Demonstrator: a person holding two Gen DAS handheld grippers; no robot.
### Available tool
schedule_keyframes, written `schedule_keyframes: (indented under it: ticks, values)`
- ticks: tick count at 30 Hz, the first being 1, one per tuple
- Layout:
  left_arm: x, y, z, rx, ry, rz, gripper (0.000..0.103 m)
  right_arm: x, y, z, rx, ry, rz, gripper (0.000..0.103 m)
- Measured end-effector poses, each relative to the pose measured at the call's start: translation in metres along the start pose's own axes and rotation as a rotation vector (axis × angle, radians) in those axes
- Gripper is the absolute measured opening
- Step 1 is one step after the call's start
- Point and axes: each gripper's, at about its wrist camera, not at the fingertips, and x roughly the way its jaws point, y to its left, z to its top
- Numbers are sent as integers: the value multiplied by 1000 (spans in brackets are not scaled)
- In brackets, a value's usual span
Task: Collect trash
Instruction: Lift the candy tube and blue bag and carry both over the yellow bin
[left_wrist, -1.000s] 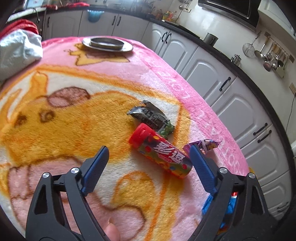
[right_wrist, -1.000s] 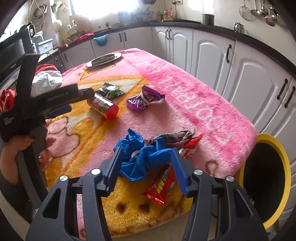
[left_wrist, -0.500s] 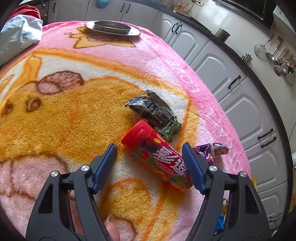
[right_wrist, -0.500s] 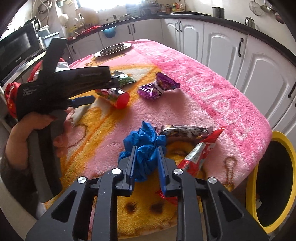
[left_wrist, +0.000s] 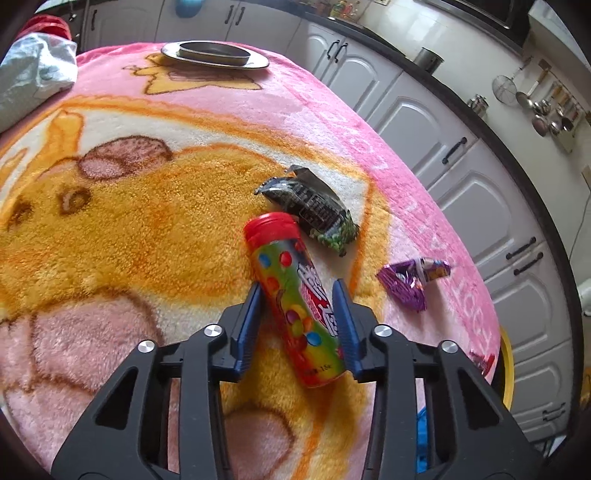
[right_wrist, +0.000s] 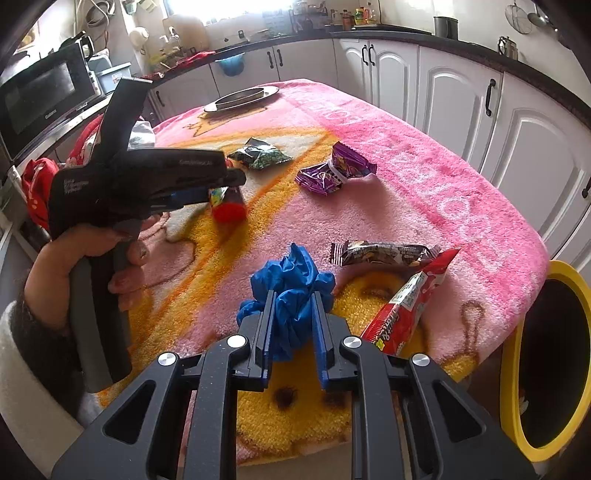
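Observation:
My left gripper (left_wrist: 297, 291) is shut on a colourful candy tube with a red cap (left_wrist: 295, 295), held just above the pink and yellow blanket; the tube's red cap also shows in the right wrist view (right_wrist: 229, 210). My right gripper (right_wrist: 293, 301) is shut on a crumpled blue glove (right_wrist: 291, 284) near the table's front edge. A dark green wrapper (left_wrist: 314, 210), a purple wrapper (left_wrist: 413, 280), a brown bar wrapper (right_wrist: 380, 253) and a red wrapper (right_wrist: 406, 299) lie loose on the blanket.
A yellow-rimmed black bin (right_wrist: 554, 362) stands beside the table at the right. A metal plate (left_wrist: 214, 55) sits at the far end. A white bag (left_wrist: 33, 74) lies at the far left. White cabinets (right_wrist: 461, 92) line the wall behind.
My left gripper closed on the candy tube and turned it to point away. My right gripper closed on the blue glove and lifted it slightly.

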Motion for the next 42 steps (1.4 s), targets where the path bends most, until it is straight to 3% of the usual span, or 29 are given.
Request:
schedule_keyframes:
  ticks: [15,28,42]
  values:
    - [-36,-3,-15,97,-62,6,24,-28,-2,1,-8,-68,11,14]
    - [-81,-59,-14,221,-165,-64,24,-72,-23,6,23,-170,-20,14]
    - [-97,-118,-29,335,-192,-149,24,-112,-66,3,90,-252,-101,14]
